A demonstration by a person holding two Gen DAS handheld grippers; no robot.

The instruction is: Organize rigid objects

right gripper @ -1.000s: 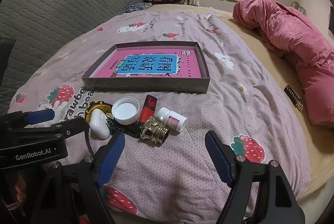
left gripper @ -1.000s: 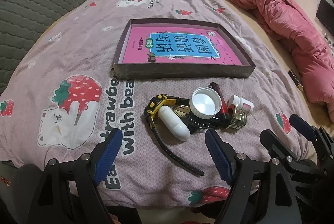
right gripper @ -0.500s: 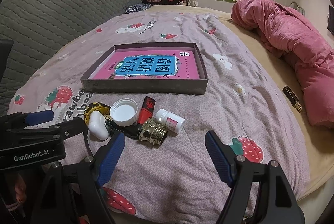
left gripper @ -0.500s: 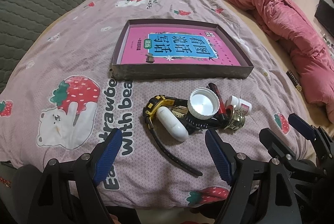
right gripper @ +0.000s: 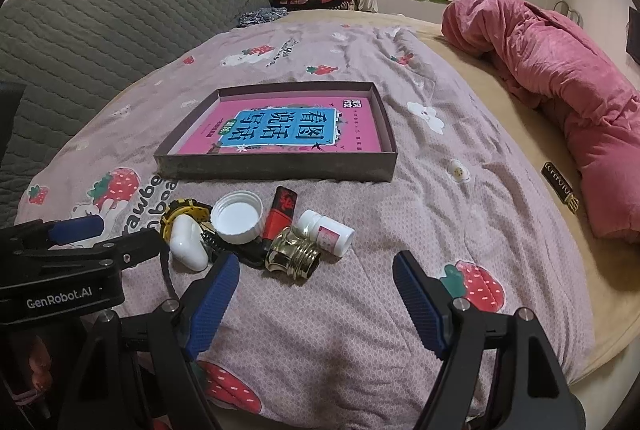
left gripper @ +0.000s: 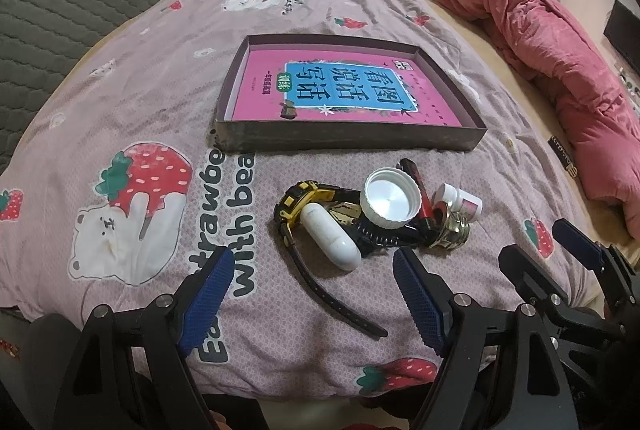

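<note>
I see both tools spread wide and empty — the left hand-held gripper [left gripper: 308,294] hovers low over the bed [left gripper: 120,101], and the right hand-held gripper [right gripper: 316,294] does the same. From the left wrist view, the small pile sits at 12 o'clock: white capsule case [left gripper: 330,236], watch [left gripper: 298,201], white cap [left gripper: 392,198], gold cap [right gripper: 294,257], pill bottle [right gripper: 330,231]. The box [left gripper: 344,141] holding a pink book [left gripper: 340,89] lies just beyond.

Both claws are matte black angular frames with silver screw heads at the joints. The left claw [left gripper: 310,294] and the right claw [right gripper: 316,294] carry ribbed blue finger pads [right gripper: 212,300]. White "GenRobot.AI" lettering marks the left claw's body.
</note>
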